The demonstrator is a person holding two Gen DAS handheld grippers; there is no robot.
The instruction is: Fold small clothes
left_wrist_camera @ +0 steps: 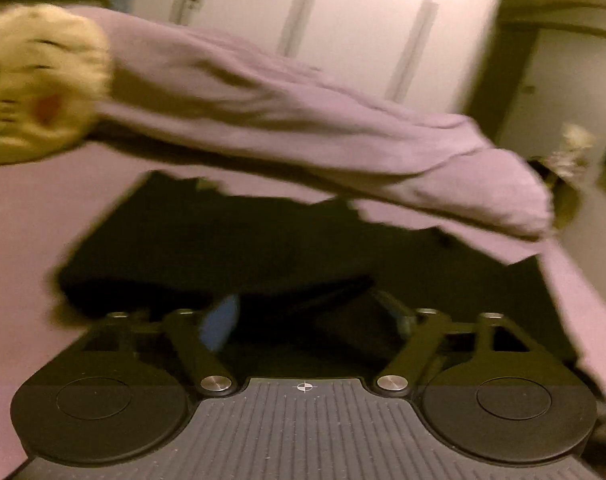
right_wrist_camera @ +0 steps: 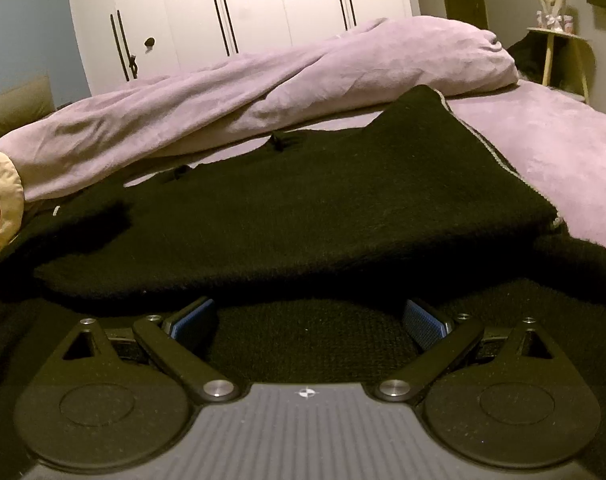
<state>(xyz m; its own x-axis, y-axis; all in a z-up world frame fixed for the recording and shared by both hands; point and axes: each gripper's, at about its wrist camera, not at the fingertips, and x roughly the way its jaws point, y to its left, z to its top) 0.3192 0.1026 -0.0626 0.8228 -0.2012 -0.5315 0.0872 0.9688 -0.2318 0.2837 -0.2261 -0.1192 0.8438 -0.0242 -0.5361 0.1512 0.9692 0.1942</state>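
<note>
A black knitted garment (right_wrist_camera: 303,200) lies spread on a lilac bed sheet (right_wrist_camera: 563,152). A folded layer of it rests on top, with a pale trimmed edge at the right. My right gripper (right_wrist_camera: 309,322) is open, its blue-padded fingers (right_wrist_camera: 193,318) low on the garment's near part, under the edge of the folded layer. In the blurred left wrist view the same garment (left_wrist_camera: 231,240) lies ahead. My left gripper (left_wrist_camera: 307,320) is open, its blue pads (left_wrist_camera: 221,324) at the garment's near edge; the tips are hidden in dark fabric.
A bunched lilac duvet (right_wrist_camera: 263,80) lies across the far side of the bed, also in the left wrist view (left_wrist_camera: 303,120). A cream plush pillow with a face (left_wrist_camera: 35,88) sits at the left. White wardrobe doors (right_wrist_camera: 243,8) stand behind. A small side table (right_wrist_camera: 559,52) is at the right.
</note>
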